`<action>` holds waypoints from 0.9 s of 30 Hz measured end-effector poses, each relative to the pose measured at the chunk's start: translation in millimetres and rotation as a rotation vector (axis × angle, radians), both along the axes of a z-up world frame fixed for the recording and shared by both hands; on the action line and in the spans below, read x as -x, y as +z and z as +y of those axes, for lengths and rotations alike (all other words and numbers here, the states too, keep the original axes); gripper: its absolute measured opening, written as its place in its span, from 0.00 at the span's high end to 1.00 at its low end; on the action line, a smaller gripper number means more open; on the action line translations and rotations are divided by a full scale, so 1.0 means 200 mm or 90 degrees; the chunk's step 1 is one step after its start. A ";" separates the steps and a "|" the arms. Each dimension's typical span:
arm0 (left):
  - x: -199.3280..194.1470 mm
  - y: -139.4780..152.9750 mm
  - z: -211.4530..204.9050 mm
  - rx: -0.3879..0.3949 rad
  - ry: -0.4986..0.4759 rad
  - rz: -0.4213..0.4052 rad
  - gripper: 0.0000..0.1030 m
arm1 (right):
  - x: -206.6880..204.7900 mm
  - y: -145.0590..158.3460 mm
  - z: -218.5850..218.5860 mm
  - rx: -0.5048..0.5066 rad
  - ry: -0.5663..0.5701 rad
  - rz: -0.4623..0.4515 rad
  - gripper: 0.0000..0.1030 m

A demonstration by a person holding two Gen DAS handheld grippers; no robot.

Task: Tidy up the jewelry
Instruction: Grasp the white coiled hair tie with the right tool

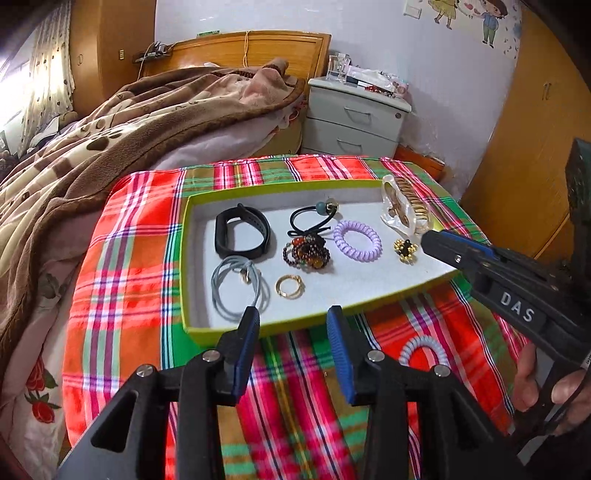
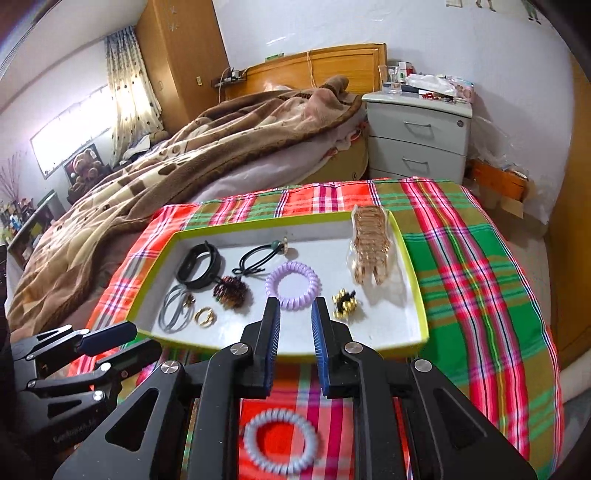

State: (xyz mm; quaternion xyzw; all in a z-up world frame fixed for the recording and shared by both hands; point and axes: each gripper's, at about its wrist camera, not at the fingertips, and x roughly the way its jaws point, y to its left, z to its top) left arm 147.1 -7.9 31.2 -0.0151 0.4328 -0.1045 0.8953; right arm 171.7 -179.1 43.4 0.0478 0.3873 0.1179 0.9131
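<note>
Jewelry: most pieces lie in the tray (image 2: 413, 288) | pale coil hair tie (image 2: 280, 441) on the plaid cloth (image 2: 480, 280), near tray's front edge | left gripper (image 1: 291, 317) wide open, empty | right gripper (image 2: 295, 314) narrowly open, empty | advice: open wider, pinch one side of coil.

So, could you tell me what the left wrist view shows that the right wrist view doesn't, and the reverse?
Only the left wrist view shows a hand gripping the right gripper's handle, and cartoon wall stickers. Only the right wrist view shows the pale coil hair tie whole on the plaid cloth, plus a teddy bear by the window. Both show the green-rimmed tray holding the purple coil tie, the black band and the gold ring.
</note>
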 end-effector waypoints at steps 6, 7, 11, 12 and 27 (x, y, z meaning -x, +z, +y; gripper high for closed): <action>0.10 0.02 0.02 0.003 0.007 -0.007 0.61 | 0.13 -0.01 -0.04 -0.009 -0.008 -0.001 0.81; 0.12 0.02 0.02 0.004 0.007 -0.008 0.60 | 0.15 -0.01 -0.05 -0.010 -0.009 -0.001 0.80; 0.18 0.00 0.03 0.009 0.006 -0.005 0.58 | 0.21 -0.04 -0.08 -0.016 -0.014 0.005 0.55; 0.19 0.00 0.03 0.009 0.007 -0.004 0.58 | 0.22 -0.05 -0.08 -0.017 -0.015 0.007 0.55; 0.28 -0.07 0.08 0.028 0.015 0.019 0.58 | 0.27 -0.22 -0.08 0.008 -0.013 0.071 0.55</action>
